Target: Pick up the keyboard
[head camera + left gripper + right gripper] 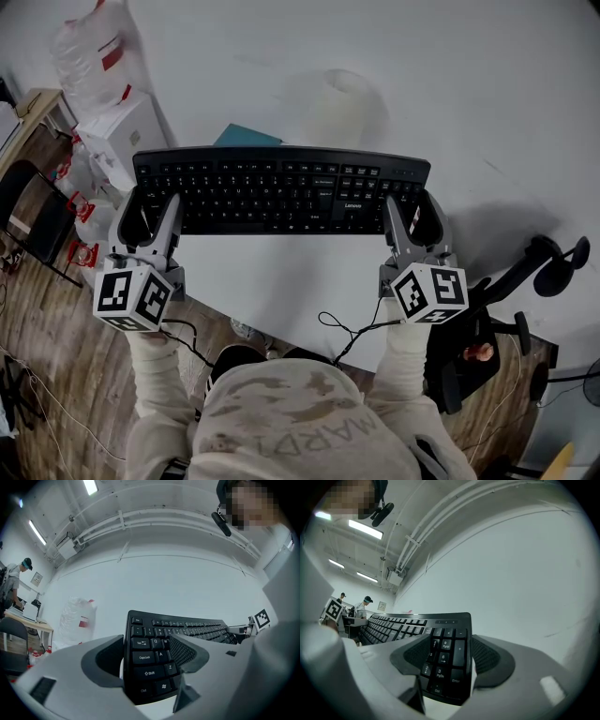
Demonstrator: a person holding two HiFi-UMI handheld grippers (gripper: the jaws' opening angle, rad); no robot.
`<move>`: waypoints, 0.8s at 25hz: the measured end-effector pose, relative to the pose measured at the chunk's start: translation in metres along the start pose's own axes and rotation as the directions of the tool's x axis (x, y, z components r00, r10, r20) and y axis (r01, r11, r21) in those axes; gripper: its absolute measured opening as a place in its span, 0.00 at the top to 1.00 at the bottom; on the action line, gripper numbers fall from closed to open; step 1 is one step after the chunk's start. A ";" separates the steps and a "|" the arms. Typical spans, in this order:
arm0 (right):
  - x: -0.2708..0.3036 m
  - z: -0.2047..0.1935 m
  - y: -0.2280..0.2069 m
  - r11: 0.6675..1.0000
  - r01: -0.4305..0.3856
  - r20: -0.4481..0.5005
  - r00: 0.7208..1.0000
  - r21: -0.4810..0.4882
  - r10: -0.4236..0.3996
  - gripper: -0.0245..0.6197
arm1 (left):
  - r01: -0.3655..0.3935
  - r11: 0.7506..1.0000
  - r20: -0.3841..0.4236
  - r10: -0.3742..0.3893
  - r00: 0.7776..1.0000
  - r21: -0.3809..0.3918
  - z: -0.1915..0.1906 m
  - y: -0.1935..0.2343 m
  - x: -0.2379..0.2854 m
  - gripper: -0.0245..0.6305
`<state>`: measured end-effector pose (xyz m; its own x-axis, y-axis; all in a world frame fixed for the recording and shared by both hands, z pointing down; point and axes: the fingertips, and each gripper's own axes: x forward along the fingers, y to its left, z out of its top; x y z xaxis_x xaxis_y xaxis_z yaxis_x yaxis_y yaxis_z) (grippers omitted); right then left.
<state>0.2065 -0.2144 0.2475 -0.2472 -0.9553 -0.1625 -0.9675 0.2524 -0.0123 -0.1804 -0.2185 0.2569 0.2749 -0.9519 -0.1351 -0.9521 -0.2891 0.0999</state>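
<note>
The white table (281,300) fills most of the head view. Above its near half the black keyboard (281,187) is carried crosswise, one end in each gripper. It appears to be just clear of the tabletop, though contact along its far edge cannot be ruled out.

The left gripper (155,208) is closed on the left end. Its jaws stand wide, with one pad laid over the letter keys beside Caps Lock and the other behind the underside. The right gripper (412,208) is closed in the same way on the number-pad end, its jaws also wide and the end sandwiched between the pads. Nothing else is held by either.

The lift is judged to be under way. It is done best if both ends are raised at the same pace, so that the board is kept level and is not twisted. Pressure should be held steady, since a pad that rests on keys may slip as they give. The roll (342,103) and the teal sheet (246,137) just behind the keyboard should be left undisturbed, so the path is best kept straight up.
</note>
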 end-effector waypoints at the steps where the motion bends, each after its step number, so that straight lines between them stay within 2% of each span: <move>1: 0.000 0.001 0.000 1.000 0.000 0.002 1.000 -0.001 0.000 0.53 | -0.001 1.000 0.002 0.001 1.000 0.000 0.001 0.000 -0.001 0.49; 7: -0.001 0.007 0.002 1.000 0.001 0.005 1.000 0.002 -0.001 0.53 | -0.001 1.000 0.004 0.001 1.000 0.007 0.008 -0.001 -0.002 0.49; 12: 0.003 -0.011 -0.007 1.000 0.001 0.008 1.000 0.013 -0.001 0.53 | -0.005 1.000 -0.001 0.005 1.000 0.014 -0.007 -0.004 0.005 0.49; 16: -0.001 0.009 -0.002 1.000 -0.002 0.008 1.000 0.006 0.002 0.53 | -0.009 1.000 -0.001 0.009 1.000 0.009 0.011 -0.005 -0.002 0.49; 20: -0.001 0.012 0.004 1.000 -0.005 0.011 1.000 0.004 0.005 0.53 | -0.014 1.000 0.002 0.014 1.000 0.007 0.014 -0.001 -0.006 0.49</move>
<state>0.2037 -0.2110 0.2352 -0.2514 -0.9521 -0.1738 -0.9660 0.2579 -0.0157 -0.1833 -0.2113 0.2440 0.2610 -0.9557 -0.1360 -0.9568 -0.2748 0.0953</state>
